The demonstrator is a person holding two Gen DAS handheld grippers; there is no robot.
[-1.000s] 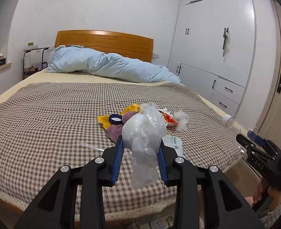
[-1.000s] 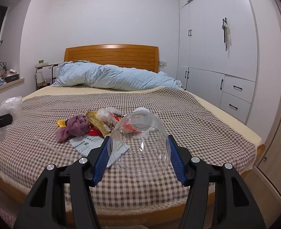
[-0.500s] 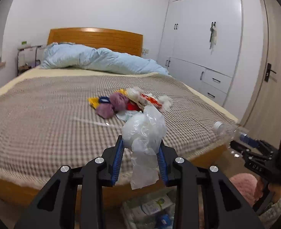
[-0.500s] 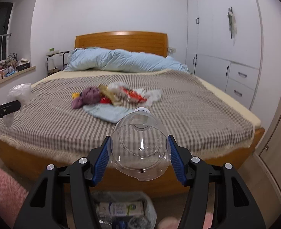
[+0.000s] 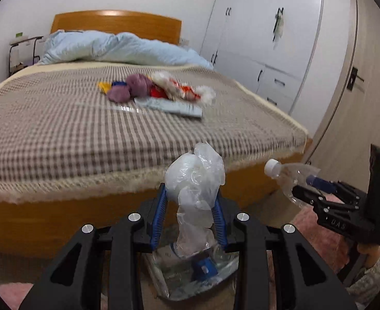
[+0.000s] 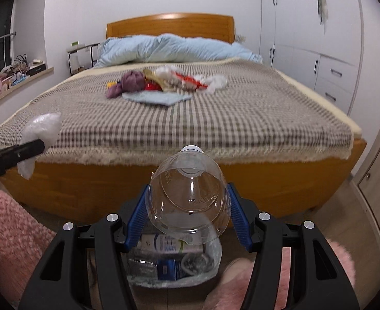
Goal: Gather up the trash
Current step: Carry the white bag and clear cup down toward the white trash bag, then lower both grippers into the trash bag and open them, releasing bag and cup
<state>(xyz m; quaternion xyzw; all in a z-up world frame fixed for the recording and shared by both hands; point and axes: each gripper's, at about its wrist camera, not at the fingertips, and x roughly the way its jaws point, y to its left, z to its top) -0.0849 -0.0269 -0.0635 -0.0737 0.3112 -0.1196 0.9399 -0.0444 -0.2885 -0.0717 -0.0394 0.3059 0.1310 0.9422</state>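
My left gripper (image 5: 190, 193) is shut on a crumpled clear plastic bag (image 5: 195, 178), held above the floor just before the bed's foot. My right gripper (image 6: 188, 201) is shut on an empty clear plastic bottle (image 6: 188, 196) with a white cap. Both hang over a trash bag (image 6: 174, 263) on the floor that holds bottles and cartons; it also shows in the left wrist view (image 5: 197, 271). A heap of trash (image 6: 164, 82) lies on the checked bedspread: purple cloth, red and yellow wrappers, white plastic, a pale blue sheet.
The bed (image 6: 190, 118) with its wooden foot board (image 6: 86, 188) stands right ahead. A light blue duvet (image 6: 174, 49) lies at the headboard. White wardrobes (image 6: 319, 38) line the right wall. Pink rugs (image 6: 14, 232) flank the trash bag. A cluttered sill (image 6: 14, 77) runs along the left.
Both grippers have pulled back from the bed and dropped lower, each still holding its item. The trash bag on the floor has come into view beneath them.
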